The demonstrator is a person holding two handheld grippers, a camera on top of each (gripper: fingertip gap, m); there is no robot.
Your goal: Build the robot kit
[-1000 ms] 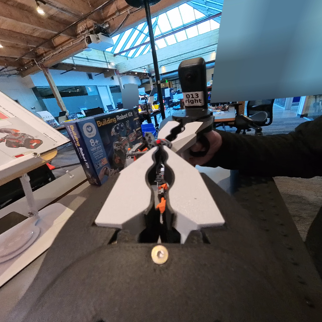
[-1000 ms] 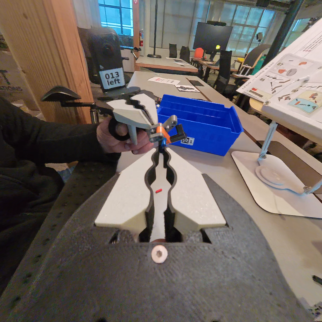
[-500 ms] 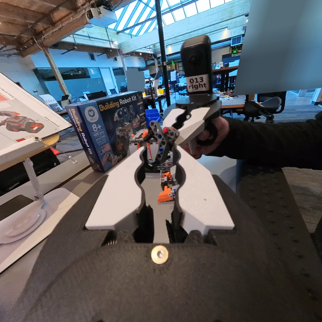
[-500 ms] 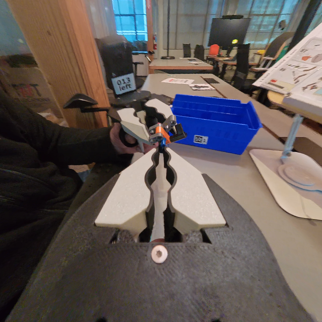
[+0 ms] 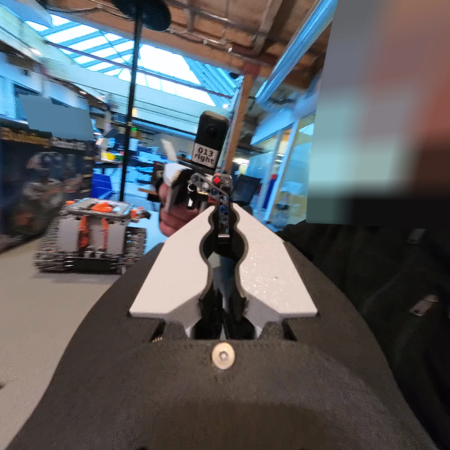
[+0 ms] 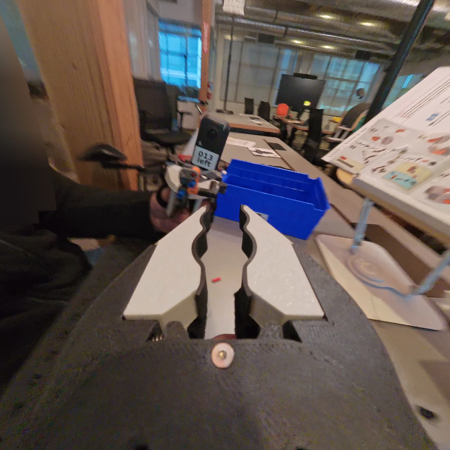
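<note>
My left gripper (image 5: 222, 207) is shut on a small grey beam assembly (image 5: 211, 185) with red, blue and orange pieces, held up in the air. My right gripper (image 6: 225, 209) is open and empty, its fingers well apart, just to the right of that assembly (image 6: 190, 181). Each gripper shows in the other's view, held in a hand with a dark sleeve. A small red pin (image 6: 216, 280) lies on the table below my right gripper.
A blue bin (image 6: 267, 194) stands on the table behind my right gripper. An instruction booklet (image 6: 401, 151) rests on a white stand (image 6: 365, 267) at the right. A tracked robot model (image 5: 90, 233) sits on the table at the left. A wooden post (image 6: 80, 85) rises at the left. My right fingertips sit around 4 cm from my left ones.
My left gripper opened, then shut again on the assembly. My right gripper, shut on the assembly before, has opened and let it go. Both views have swung round.
</note>
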